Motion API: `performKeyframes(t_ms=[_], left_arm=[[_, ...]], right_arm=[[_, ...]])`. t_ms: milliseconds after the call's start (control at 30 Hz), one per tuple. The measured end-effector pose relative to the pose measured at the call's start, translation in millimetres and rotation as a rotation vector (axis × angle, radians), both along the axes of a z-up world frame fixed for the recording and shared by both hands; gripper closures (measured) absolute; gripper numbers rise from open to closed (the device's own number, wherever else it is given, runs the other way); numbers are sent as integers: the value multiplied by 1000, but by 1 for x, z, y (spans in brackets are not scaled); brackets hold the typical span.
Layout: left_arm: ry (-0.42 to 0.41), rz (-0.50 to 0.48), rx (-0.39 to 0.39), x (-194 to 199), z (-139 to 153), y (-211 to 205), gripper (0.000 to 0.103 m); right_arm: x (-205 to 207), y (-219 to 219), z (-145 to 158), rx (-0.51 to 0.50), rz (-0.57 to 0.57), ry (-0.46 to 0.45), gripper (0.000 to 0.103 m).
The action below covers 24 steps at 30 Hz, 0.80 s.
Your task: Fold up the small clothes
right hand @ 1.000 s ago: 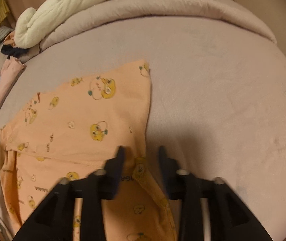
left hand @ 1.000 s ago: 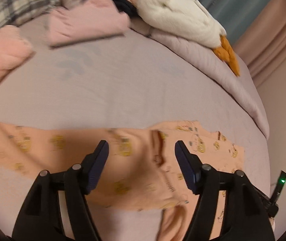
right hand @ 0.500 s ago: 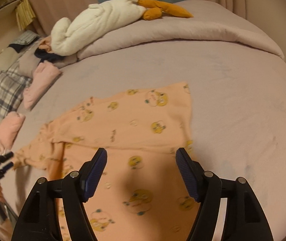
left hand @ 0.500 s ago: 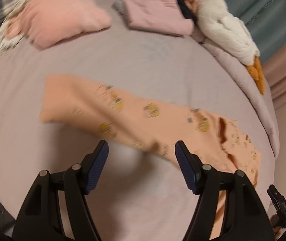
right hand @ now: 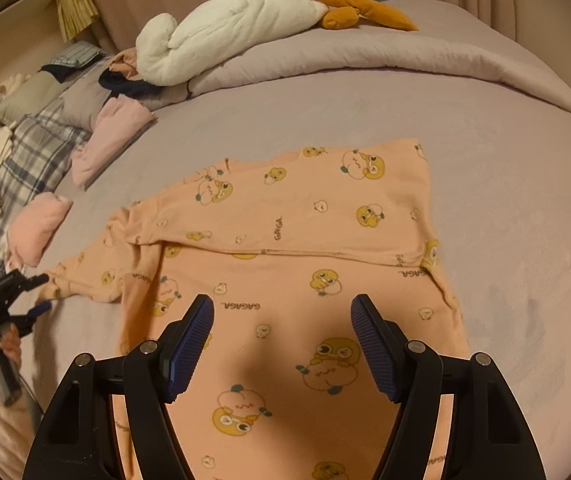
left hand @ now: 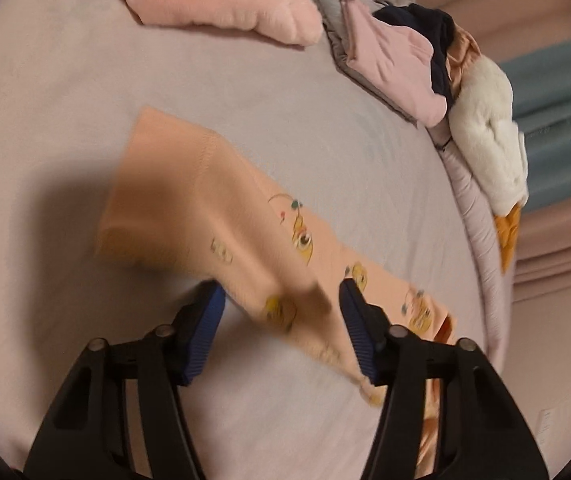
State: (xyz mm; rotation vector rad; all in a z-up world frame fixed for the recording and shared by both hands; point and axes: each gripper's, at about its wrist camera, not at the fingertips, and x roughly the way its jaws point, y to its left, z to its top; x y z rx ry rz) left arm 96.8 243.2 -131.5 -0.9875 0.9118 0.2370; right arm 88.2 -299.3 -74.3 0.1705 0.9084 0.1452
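The peach cartoon-print top (right hand: 305, 240) lies spread on the mauve bedsheet (right hand: 505, 200), one side folded over. The right gripper (right hand: 281, 316) hovers above it, jaws spread; the left gripper (left hand: 281, 304) (also spread) straddles the blurred sleeve (left hand: 205, 208).
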Motion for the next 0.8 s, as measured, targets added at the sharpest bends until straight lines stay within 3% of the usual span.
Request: performKeyframes(t_ms=[33, 133, 233, 433, 567, 800], left_arm=[[-5, 16, -14, 3, -3, 3, 70], [-36, 49, -41, 8, -7, 10, 94], [-28, 66, -9, 10, -3, 10, 96], [-89, 94, 252, 6, 52, 12, 97], [-145, 90, 319, 9, 88, 26, 97], [-197, 17, 339, 25, 115, 12, 97]], right_arm=[[-2, 0, 0, -3, -6, 0, 32], [-4, -7, 0, 5, -25, 0, 32], [-4, -14, -2, 7, -54, 2, 32], [-5, -23, 0, 8, -85, -10, 32], [-5, -23, 2, 1, -89, -24, 32], [-4, -25, -1, 11, -91, -26, 32]])
